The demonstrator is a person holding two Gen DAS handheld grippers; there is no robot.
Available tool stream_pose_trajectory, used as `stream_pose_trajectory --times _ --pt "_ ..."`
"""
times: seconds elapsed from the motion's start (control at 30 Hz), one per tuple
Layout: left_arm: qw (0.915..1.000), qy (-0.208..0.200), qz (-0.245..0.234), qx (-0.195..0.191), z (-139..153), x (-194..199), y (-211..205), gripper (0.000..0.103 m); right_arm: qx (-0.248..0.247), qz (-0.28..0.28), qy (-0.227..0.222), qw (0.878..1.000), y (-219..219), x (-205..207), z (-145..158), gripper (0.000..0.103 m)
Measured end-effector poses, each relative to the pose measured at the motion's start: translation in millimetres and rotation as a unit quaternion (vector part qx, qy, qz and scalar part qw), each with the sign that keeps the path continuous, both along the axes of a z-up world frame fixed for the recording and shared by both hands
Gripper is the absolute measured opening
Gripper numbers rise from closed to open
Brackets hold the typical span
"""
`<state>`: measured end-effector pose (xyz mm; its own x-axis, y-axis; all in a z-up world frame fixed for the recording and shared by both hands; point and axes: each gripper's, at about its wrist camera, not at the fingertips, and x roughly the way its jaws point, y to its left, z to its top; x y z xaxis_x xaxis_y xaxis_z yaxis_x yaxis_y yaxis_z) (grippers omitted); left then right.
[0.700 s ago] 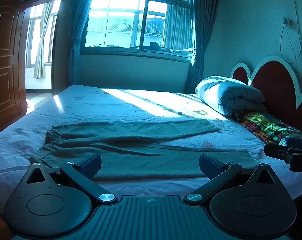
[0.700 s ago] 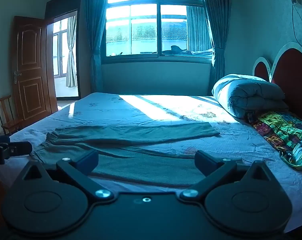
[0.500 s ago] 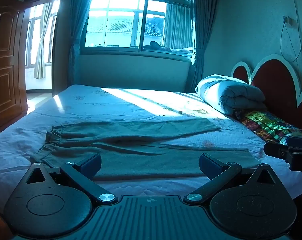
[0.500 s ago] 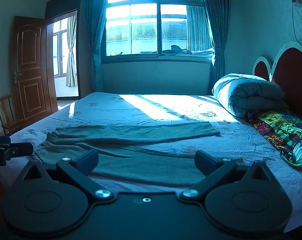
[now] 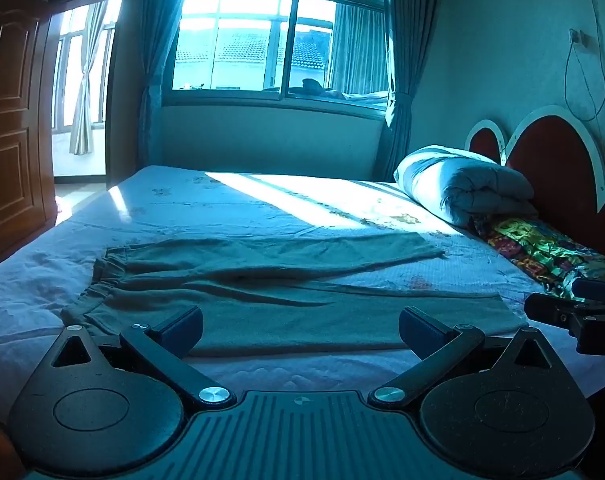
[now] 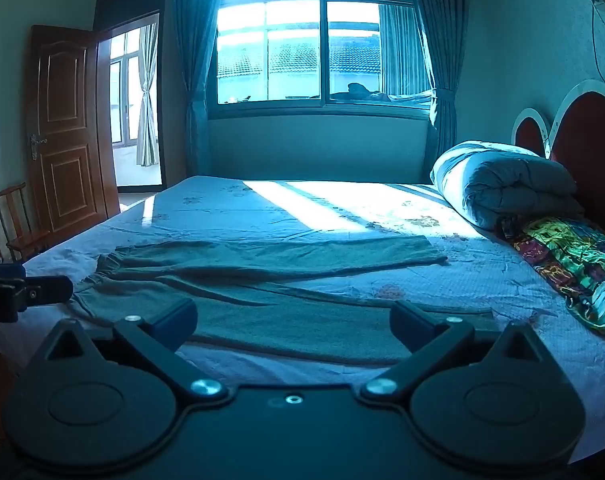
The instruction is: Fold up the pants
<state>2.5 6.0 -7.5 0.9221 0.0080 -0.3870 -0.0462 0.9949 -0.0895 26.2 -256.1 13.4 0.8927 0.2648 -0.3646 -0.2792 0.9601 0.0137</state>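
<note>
Left gripper [image 5: 300, 330]: fills the bottom of the left wrist view, jaws spread wide with nothing between them, held over the near edge of the bed and tilted slightly down; likely kept released so either pad can slide under cloth.
Right gripper [image 6: 292, 322]: same pose at the bottom of the right wrist view, jaws released and empty; its tip also shows at the right edge of the left wrist view, so the two sit side by side, apart.
Pants [image 5: 262, 280]: grey-green, spread flat across the middle of both frames just beyond the fingertips, not touched by either gripper. Waistband lies at centre left, both legs run toward the right and fan slightly apart, the farther leg ending near the sunlit patch.
Judgement of stage: no fold looks made yet; laid flat lengthwise, the pants seem ready for one leg to be brought over the other, which would call for one gripper near the waist and one near a hem.
Bed sheet [image 5: 222, 208]: pale, lightly wrinkled, carrying the pants.
Rolled quilt [image 6: 510, 184]: centre right, against the headboard [image 6: 590, 136], well clear of the pants.
Patterned pillow [image 6: 574, 264]: right edge, beside the quilt.
Window [image 6: 318, 36]: top centre, source of the glare.
Door [image 6: 66, 132]: upper left, standing open.
</note>
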Motion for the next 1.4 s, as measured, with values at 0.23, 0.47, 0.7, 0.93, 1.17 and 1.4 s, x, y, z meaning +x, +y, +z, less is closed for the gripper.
stream_pose_trajectory --times 0.23,0.47,0.7,0.93,1.17,1.4 --pt "1.0000 0.000 0.000 0.001 -1.9 1.1 -0.4 0.103 0.000 -0.001 0.000 1.000 1.8 -0.7 -1.0 0.097" --pt "1.0000 0.006 0.003 0.004 -4.3 2.8 -2.3 0.103 -0.002 0.000 -0.001 1.000 1.4 -1.0 -1.2 0.097" --pt "0.9999 0.011 0.002 0.004 -6.8 6.8 -5.6 0.103 -0.001 -0.003 0.002 1.000 1.0 0.9 -2.3 0.097" --pt "0.9999 0.011 0.003 0.003 -6.7 6.0 -6.9 0.103 -0.002 -0.003 0.002 1.000 1.3 0.8 -1.8 0.097" --pt "0.9999 0.010 0.001 0.003 -5.5 5.2 -5.4 0.103 -0.001 -0.004 0.002 1.000 -0.2 1.7 -1.0 0.097" --pt "0.9999 0.011 0.002 0.003 -4.9 5.2 -5.1 0.103 -0.001 -0.004 0.002 1.000 0.4 1.3 -1.3 0.097"
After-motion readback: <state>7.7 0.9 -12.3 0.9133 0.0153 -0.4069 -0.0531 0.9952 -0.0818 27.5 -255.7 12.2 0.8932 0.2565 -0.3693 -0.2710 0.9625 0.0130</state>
